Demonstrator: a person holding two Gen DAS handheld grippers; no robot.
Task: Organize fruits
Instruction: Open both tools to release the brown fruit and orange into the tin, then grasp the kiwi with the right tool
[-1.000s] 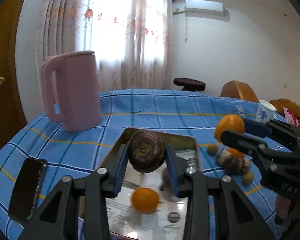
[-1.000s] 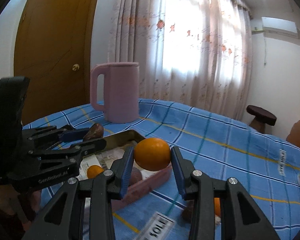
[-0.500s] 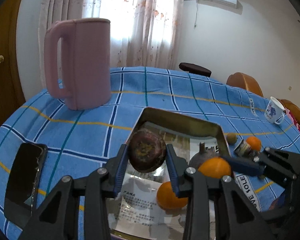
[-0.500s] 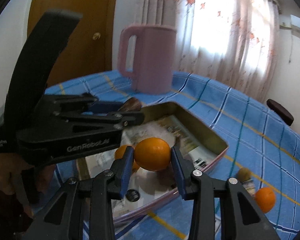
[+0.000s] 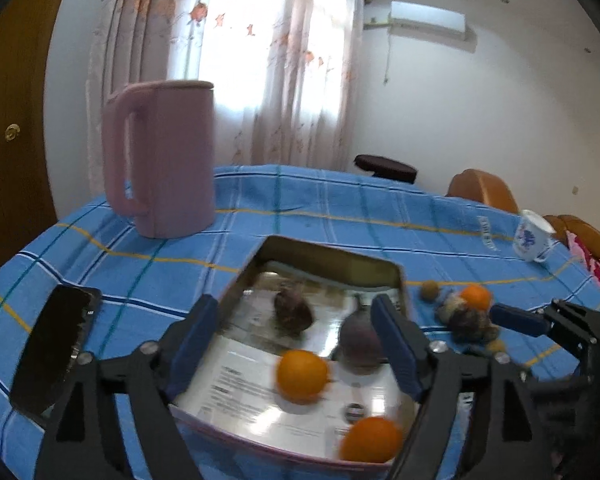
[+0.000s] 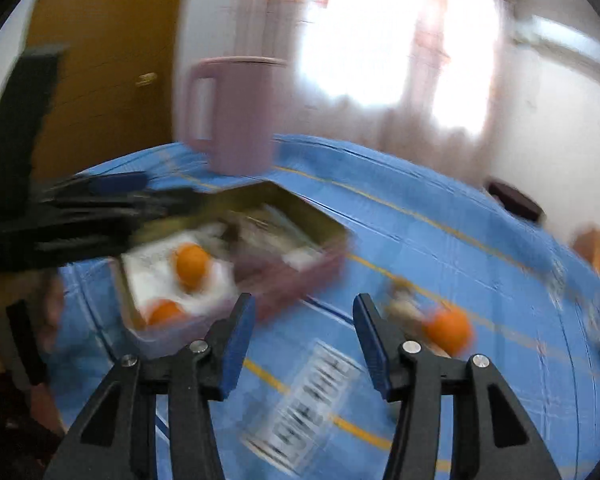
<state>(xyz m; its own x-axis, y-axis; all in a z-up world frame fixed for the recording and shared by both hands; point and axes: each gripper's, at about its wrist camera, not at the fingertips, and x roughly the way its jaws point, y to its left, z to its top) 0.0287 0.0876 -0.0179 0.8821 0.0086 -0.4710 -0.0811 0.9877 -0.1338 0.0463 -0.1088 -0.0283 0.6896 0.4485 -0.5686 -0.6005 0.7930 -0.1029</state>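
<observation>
Four fruits sit in the tin tray [image 5: 396, 276]: a dark round fruit [image 5: 293, 312] toward the back, a dark purple one [image 5: 360, 342] beside it, an orange [image 5: 302, 376] mid-tray and a second orange [image 5: 370, 440] at the near corner. More are loose on the worktop [image 5: 320, 208] right of the tray: a third orange [image 5: 475, 297] in a small heap with brownish pieces I can't identify.

Left tongs [image 5: 296, 344] are spreading, nothing between the pads, poised over the tray. Right tongs [image 6: 304, 334] are also opening, empty, over bare cloth just outside the tray's near wall; that view is badly smeared.

Risks:
- Both oranges look blurred, possibly rolling. The near one is by the low wall and could hop out.
- Both tongs are close together, so a reach for the heap could clip the other tool or the tray rim and shove the tray.
- The heap is tight. Grabbing the third orange may scatter the small pieces toward the worktop edge.
- Phone [image 5: 56, 344] and pink jug [image 5: 160, 164] sit left of the tray, within sweep of the left tool.
</observation>
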